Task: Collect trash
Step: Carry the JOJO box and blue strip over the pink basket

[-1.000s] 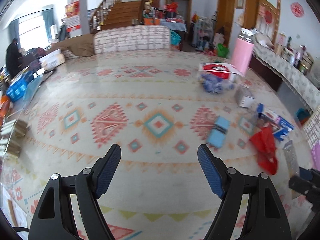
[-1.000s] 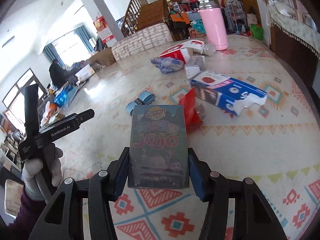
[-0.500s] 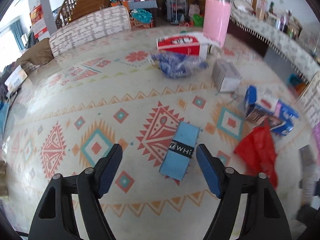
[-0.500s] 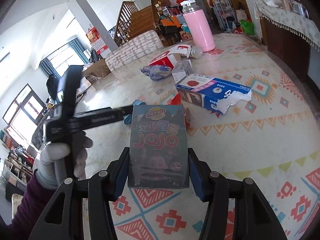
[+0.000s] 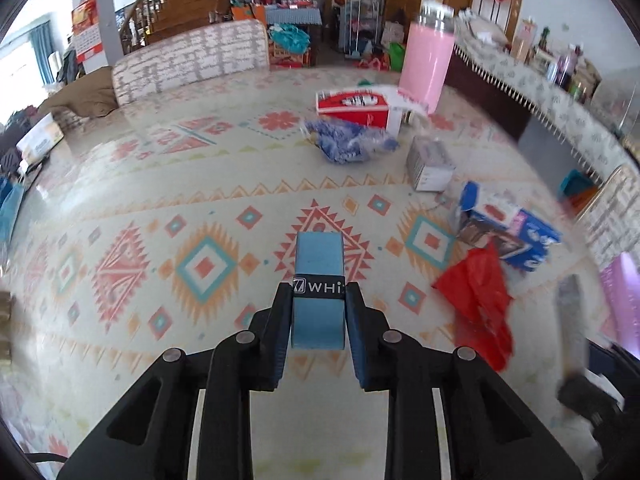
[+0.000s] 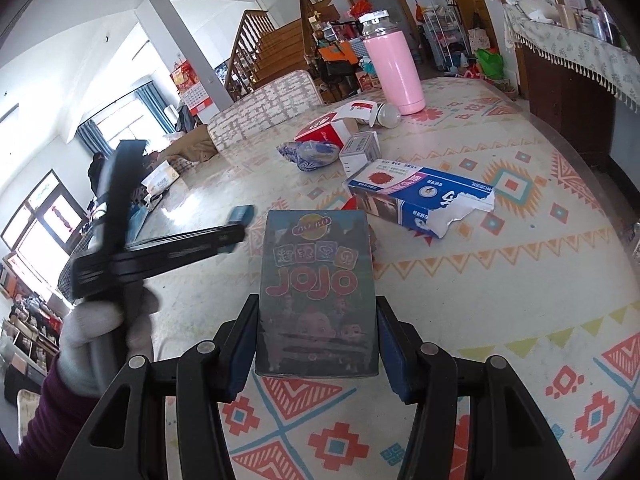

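Two pieces of trash are now gripped, one in each pair of tongs. A second ago the left tongs [image 5: 319, 312] were spread wide above the patterned counter [image 5: 208, 184], and the blue packet [image 5: 319, 280] lay flat on it toward 1 o'clock; half a second ago the packet had been brought between the blue pads, still untouched. Now the pads are pressed against both sides of the packet at its black band, which is seen at 12 o'clock straight ahead of the left wrist camera.

The right tongs [image 6: 316, 336] have been kept clenched on the grey JOJO box [image 6: 316, 292] through all three moments, the box standing upright between the pads. In the right wrist view the left tool, held in a white-gloved hand [image 6: 100, 332], has been swung from 9 o'clock toward 10 o'clock and is blurred.

Left on the counter are a red plastic bag [image 5: 476, 300] at 3 o'clock of the left tongs, a torn blue carton [image 5: 508, 236] beside it, a grey small box [image 5: 430, 164], a crumpled blue wrapper [image 5: 348, 144], a red-and-white carton [image 5: 352, 106] and a pink bottle [image 5: 426, 64] at 1 o'clock.
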Tool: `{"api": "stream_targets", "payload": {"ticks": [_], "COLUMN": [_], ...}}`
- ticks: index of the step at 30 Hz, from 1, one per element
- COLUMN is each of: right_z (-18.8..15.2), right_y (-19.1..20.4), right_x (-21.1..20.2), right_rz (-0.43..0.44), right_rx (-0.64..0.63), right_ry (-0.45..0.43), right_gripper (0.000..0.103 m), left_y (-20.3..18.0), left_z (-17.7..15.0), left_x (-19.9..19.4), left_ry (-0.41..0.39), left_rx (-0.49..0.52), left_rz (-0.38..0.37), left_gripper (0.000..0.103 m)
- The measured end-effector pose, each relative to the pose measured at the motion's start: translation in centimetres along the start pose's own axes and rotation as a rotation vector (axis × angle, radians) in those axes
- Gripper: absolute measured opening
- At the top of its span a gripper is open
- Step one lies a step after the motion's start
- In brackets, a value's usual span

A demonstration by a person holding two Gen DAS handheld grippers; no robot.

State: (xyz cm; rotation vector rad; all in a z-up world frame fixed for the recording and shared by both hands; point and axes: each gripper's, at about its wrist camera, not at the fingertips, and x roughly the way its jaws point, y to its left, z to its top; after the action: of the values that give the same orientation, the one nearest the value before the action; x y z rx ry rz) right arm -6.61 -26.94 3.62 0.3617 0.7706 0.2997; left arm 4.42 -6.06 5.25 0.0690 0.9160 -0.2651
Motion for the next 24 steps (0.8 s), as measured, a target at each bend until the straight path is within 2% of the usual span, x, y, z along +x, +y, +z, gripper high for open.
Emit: {"api": "stream_targets", "payload": {"ticks": [9, 15, 19, 22, 24], "right_z": [-0.3, -0.6, -0.7, -1.6, -2.2], "right_y": [0.5, 1.3, 1.4, 0.6, 0.0], "right_x": [-0.1, -0.2, -0.4, -2.1, -3.4], "right_rz": [-0.037, -0.080, -0.091, -0.057, -0.067], "right_rx": [-0.031, -0.075, -0.073, -0.022, -0.013], "right_ry": [-0.024, -0.066, -0.063, -0.051, -0.052], "right_gripper": [0.059, 0.059, 0.059, 0.059, 0.059], "left_y": [2.0, 3.0, 2.7, 1.7, 0.6], "left_z": [-3.8, -5.8, -6.7, -7.0, -6.9], "left_x": [-7.7, -11.0, -12.7, -13.6, -14.4], "left_ry": [-0.099, -0.140, -0.168, -0.182, -0.192], "left_rx": [-0.046, -0.080, -0.060, -0.018, 0.011], "left_rz": [-0.027, -0.052, -0.056, -0.047, -0.059], "left_gripper": [0.025, 0.025, 0.025, 0.025, 0.025]}}
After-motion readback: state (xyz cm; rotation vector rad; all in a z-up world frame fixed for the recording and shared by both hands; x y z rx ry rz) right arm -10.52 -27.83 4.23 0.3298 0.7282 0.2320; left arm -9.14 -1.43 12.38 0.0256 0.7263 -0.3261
